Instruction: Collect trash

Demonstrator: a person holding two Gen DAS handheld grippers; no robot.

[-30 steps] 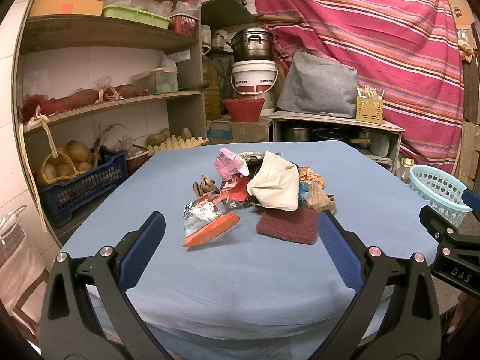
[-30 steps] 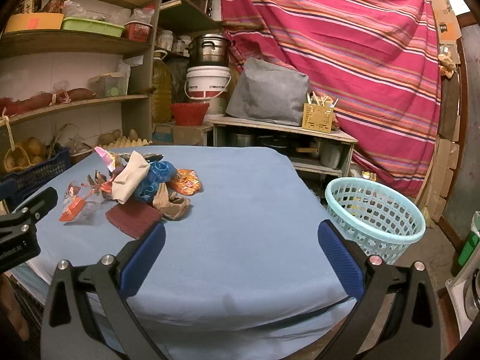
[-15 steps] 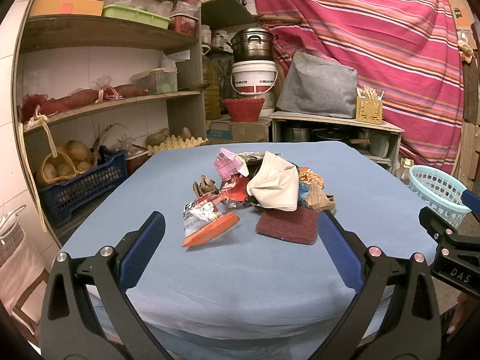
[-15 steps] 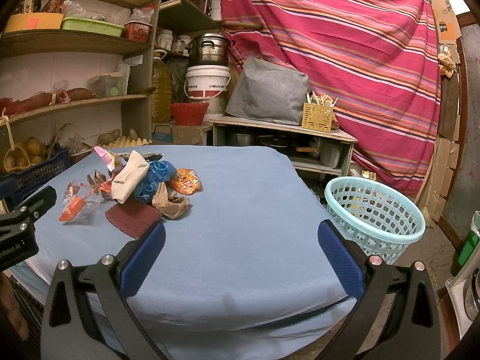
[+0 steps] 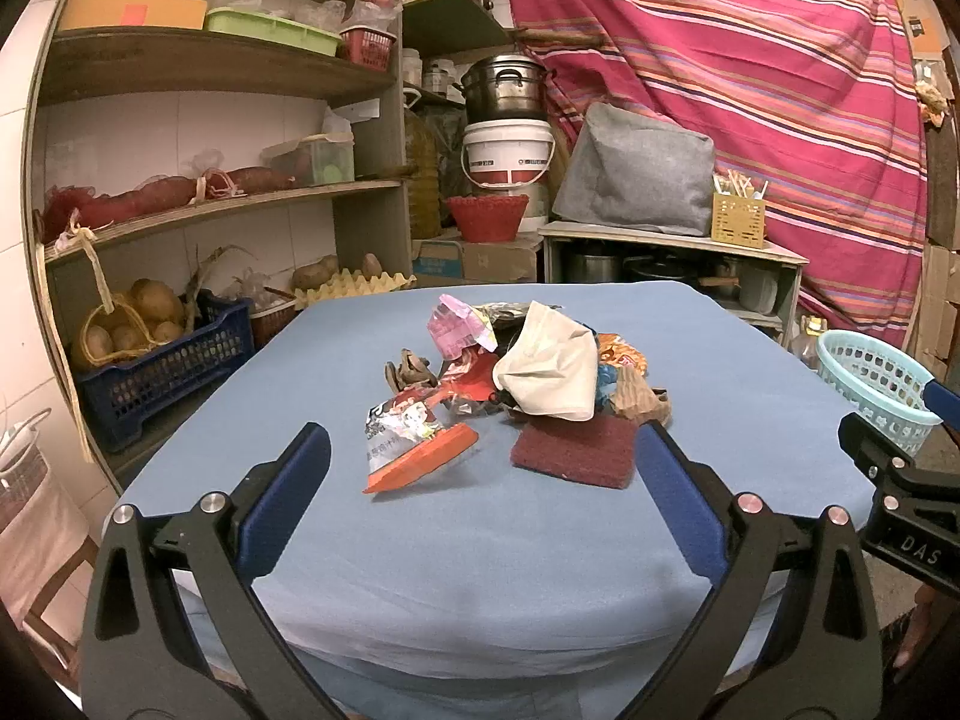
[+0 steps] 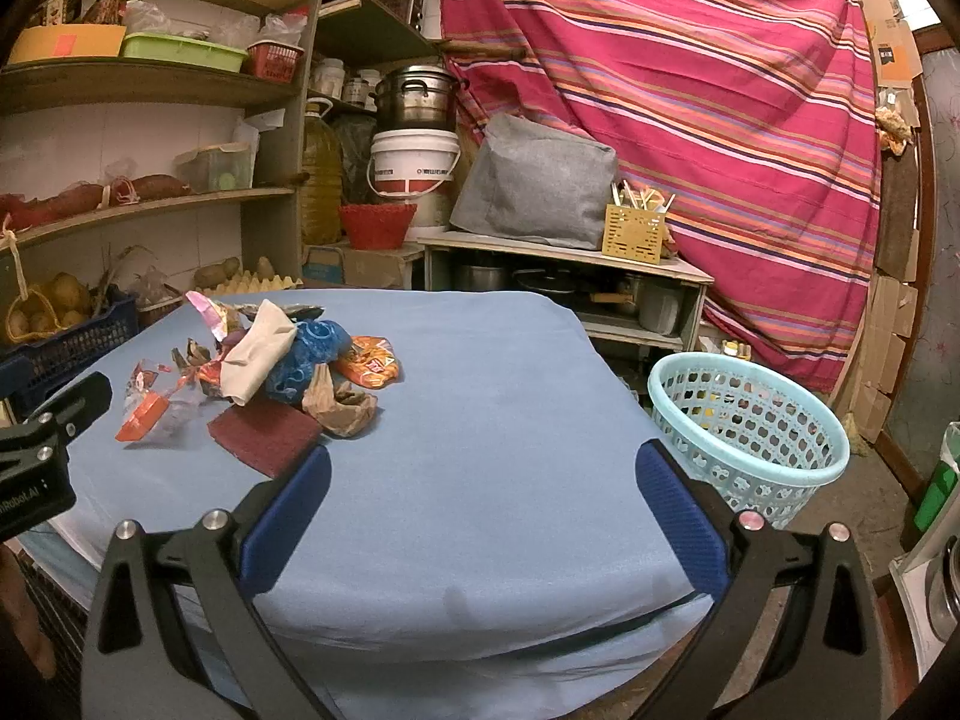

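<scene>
The trash pile [image 5: 516, 378] lies on the blue-covered table [image 5: 480, 540], ahead of the left gripper [image 5: 480, 456] and centred between its widely spread, empty jaws. A maroon scouring pad [image 5: 573, 450] sits just inside the right-hand jaw's tip, an orange-edged wrapper [image 5: 414, 444] nearer the other. From the right gripper [image 6: 480, 468], equally wide and empty, the pile sits ahead beyond its left-hand jaw; the light blue basket [image 6: 747, 426] stands beyond the opposite jaw, off the table.

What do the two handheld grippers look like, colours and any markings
Both look alike: the left gripper and the right gripper have black angular frames with silver bolt heads and blue padded fingers. The right gripper's body shows white letters "DAS" in the left view; the left gripper's body shows white lettering, partly cut off, in the right view.
</scene>
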